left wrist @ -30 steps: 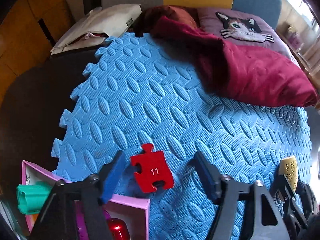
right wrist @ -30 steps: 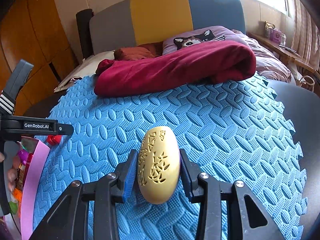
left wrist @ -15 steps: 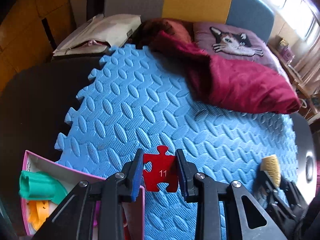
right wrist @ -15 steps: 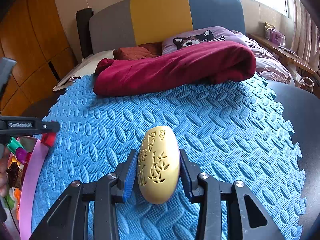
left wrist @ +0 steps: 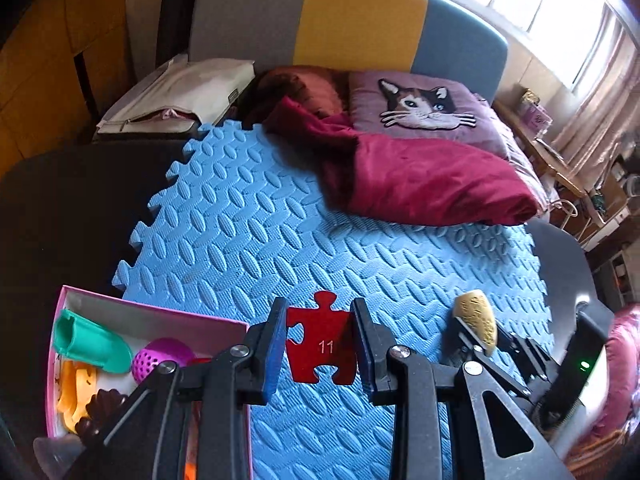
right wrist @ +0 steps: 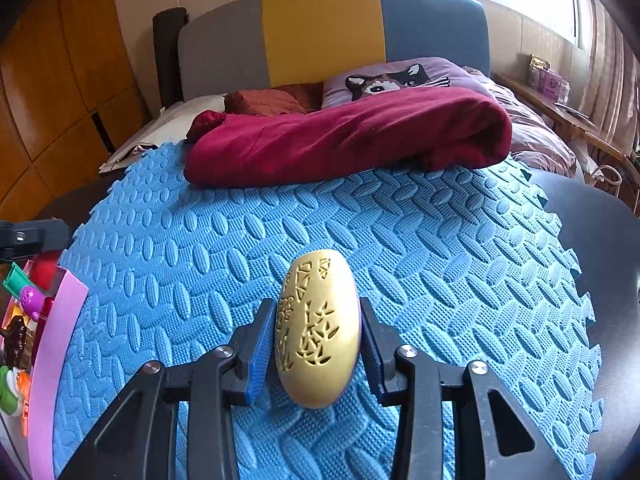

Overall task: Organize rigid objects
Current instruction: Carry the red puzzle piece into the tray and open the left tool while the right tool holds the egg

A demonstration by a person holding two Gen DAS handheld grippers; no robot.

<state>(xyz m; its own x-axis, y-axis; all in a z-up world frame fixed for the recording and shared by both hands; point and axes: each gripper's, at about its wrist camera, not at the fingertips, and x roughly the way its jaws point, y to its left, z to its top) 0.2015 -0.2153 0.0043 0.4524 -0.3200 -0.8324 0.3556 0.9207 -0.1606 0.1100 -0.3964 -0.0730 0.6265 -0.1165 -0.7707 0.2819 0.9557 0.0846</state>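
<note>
- Left tool (left wrist: 320,344): clenched on the red puzzle piece (left wrist: 321,346), one pad against each side edge. A second ago its jaws stood wide around the piece as it lay flat on the mat; they have just been closing and now grip it, and the piece hangs clear above the mat.
- Red puzzle piece: marked "11" in pale figures; knob pointing away from the tool.
- Right tool (right wrist: 316,340): grasping the yellow perforated oval shell (right wrist: 318,328) by its long sides; unchanged from the earlier frames, shell resting low over the mat.
- Pink box (left wrist: 156,316): just left of the left tool, at the mat's near-left edge; more of its inside shows than a second ago. Holds a green piece (left wrist: 90,342), a purple perforated ball (left wrist: 162,358), orange and dark brown items.
- Blue foam mat (left wrist: 280,220): interlocking toothed edges on left and right; wide bare stretch between the tools and the bedding.
- Dark surface (left wrist: 60,208): borders the mat on the left and right.
- Maroon blanket (left wrist: 432,184): lies over the mat's far edge.
- Cat-face pillow (left wrist: 420,110): behind the blanket, against the grey, yellow and blue headboard (left wrist: 352,24).
</note>
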